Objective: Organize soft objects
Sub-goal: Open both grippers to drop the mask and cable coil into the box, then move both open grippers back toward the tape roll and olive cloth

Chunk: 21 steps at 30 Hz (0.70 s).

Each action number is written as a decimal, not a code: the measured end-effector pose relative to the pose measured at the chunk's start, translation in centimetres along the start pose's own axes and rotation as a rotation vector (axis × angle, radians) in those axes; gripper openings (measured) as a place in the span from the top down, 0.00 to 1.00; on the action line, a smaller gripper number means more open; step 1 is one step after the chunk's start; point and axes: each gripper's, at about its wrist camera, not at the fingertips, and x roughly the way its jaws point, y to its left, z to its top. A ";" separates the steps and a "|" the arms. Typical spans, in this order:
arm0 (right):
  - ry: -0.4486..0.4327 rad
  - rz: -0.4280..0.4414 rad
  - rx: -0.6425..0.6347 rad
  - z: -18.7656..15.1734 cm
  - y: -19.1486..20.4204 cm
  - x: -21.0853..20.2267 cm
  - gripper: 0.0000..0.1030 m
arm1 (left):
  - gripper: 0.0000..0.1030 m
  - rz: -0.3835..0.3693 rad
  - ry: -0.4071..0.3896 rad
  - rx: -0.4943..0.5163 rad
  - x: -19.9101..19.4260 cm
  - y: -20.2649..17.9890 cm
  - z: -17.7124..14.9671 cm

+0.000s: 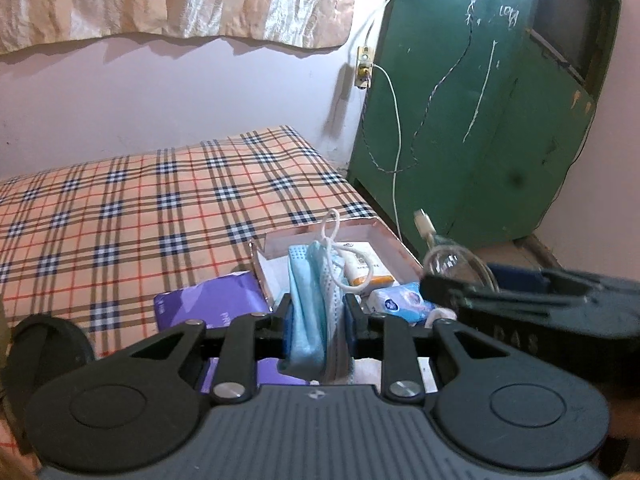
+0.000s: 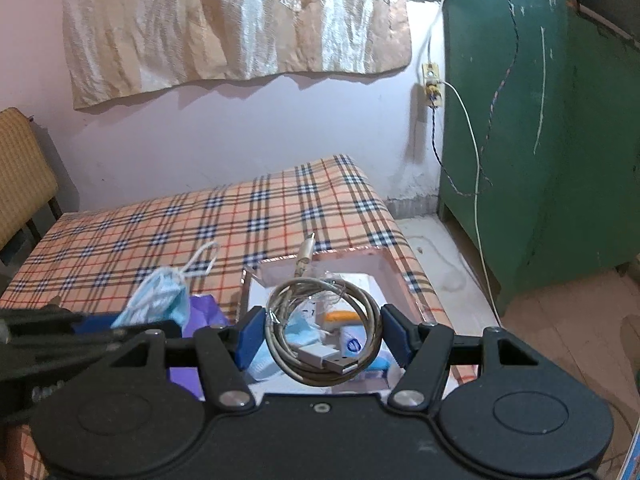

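2 hand-held grippers clamp a mask (image 1: pixel 310 300) and coiled cable (image 2: pixel 324 336) above a box (image 1: pixel 384 236) of packets.

Chalk scrawl on green cabinet (image 1: pixel 480 100), digits roughly "109", rest illegible. Raised letters "DAS" on right gripper (image 1: pixel 516 340) body, uncertain. Print on purple packet (image 1: pixel 208 304) and white box (image 1: pixel 364 264) too small to read.
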 end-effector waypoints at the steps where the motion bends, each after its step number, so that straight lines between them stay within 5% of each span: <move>1: 0.005 -0.003 0.004 -0.2 -0.3 0.1 0.27 | 0.74 0.001 0.003 -0.001 0.4 -0.1 0.2; 11: 0.044 -0.007 0.040 -1.8 -2.0 1.7 0.26 | 0.72 -0.051 0.057 -0.014 4.9 -0.8 2.2; 15: 0.044 0.001 0.068 -2.0 -2.4 1.9 0.24 | 0.37 -0.068 0.033 -0.014 5.7 -1.1 2.7; 21: 0.006 -0.010 0.065 -1.7 -2.1 0.7 0.24 | 0.36 -0.043 0.015 -0.033 4.3 -0.1 2.5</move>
